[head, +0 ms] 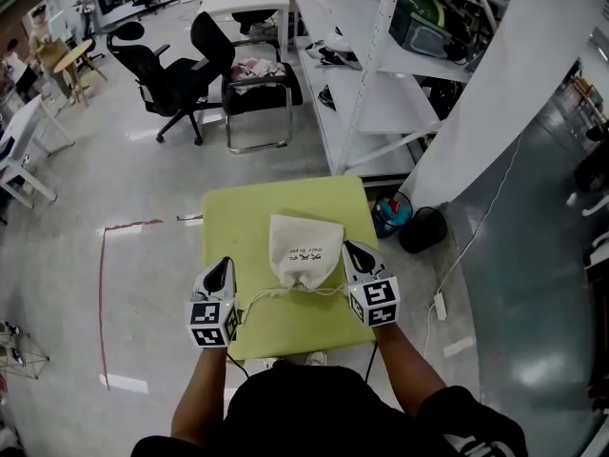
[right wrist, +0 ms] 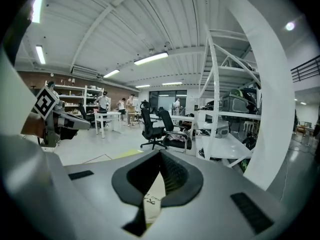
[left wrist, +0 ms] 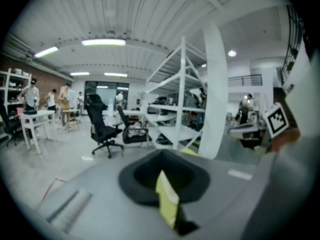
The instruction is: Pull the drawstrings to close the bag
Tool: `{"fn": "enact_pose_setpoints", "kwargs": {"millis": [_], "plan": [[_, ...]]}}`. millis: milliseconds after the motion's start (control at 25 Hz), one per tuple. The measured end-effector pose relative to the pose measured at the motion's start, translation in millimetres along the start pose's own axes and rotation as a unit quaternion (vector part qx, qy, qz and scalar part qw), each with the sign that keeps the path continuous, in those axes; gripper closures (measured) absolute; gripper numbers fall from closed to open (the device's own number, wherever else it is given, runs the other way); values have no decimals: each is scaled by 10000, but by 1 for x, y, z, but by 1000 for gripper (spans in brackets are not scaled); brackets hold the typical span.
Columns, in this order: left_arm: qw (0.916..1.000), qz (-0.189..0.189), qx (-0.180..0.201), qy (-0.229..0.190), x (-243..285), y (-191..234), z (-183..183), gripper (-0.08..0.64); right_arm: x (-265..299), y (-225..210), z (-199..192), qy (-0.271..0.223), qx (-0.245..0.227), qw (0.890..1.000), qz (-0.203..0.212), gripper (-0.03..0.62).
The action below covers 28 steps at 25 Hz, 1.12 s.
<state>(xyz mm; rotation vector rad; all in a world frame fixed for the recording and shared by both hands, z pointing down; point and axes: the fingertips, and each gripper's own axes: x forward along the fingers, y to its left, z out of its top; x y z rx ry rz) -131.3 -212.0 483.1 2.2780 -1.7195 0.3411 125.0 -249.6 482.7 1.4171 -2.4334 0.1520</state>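
Seen from the head view, a cream drawstring bag lies on the yellow-green table, on the half nearer the person, with its neck gathered tight and turned toward them. Two white drawstrings trail out of that neck, one to each side, lying slack on the tabletop. The left gripper hangs just left of the bag and the right gripper just right of it, each with its marker cube nearest the person. Neither touches the bag, and the cords run past under them (whether a cord brushes either cube is too fine to tell here). Beyond the table stand a black office chair and a white shelving rack. In the left gripper view, the left gripper has its jaws pressed together with nothing caught between them. Only a strip of the yellow-green table shows in the narrow gap below where they meet. The camera looks level across the room to the office chair and the shelving rack, with the right gripper's marker cube at the right edge. In the right gripper view, the right gripper is likewise closed on nothing. The gap under its tips shows a sliver of the drawstring bag with dark print on it, and the left gripper's cube sits at the far left.
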Motion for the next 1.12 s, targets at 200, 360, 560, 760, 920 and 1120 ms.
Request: {"fn": "enact_pose_setpoints", "kwargs": {"millis": [200, 360, 560, 760, 920, 1120], "plan": [[9991, 44, 411, -91, -2, -4, 15, 552, -1, 4, 25, -298, -89, 9995, 3, 588], [9985, 116, 532, -44, -4, -3, 16, 552, -5, 8, 45, -504, -168, 9986, 27, 587], [9988, 124, 476, -88, -2, -4, 14, 552, -1, 8, 44, -555, -247, 9982, -3, 588], [9987, 11, 499, -106, -2, -13, 18, 552, -4, 10, 38, -461, -234, 9987, -13, 587], [9987, 4, 499, -112, 1, -15, 17, 552, -5, 8, 38, -513, -267, 9983, -56, 587], [9988, -22, 468, -155, 1, -14, 18, 552, -7, 11, 44, -631, -297, 9975, -64, 586]]}}
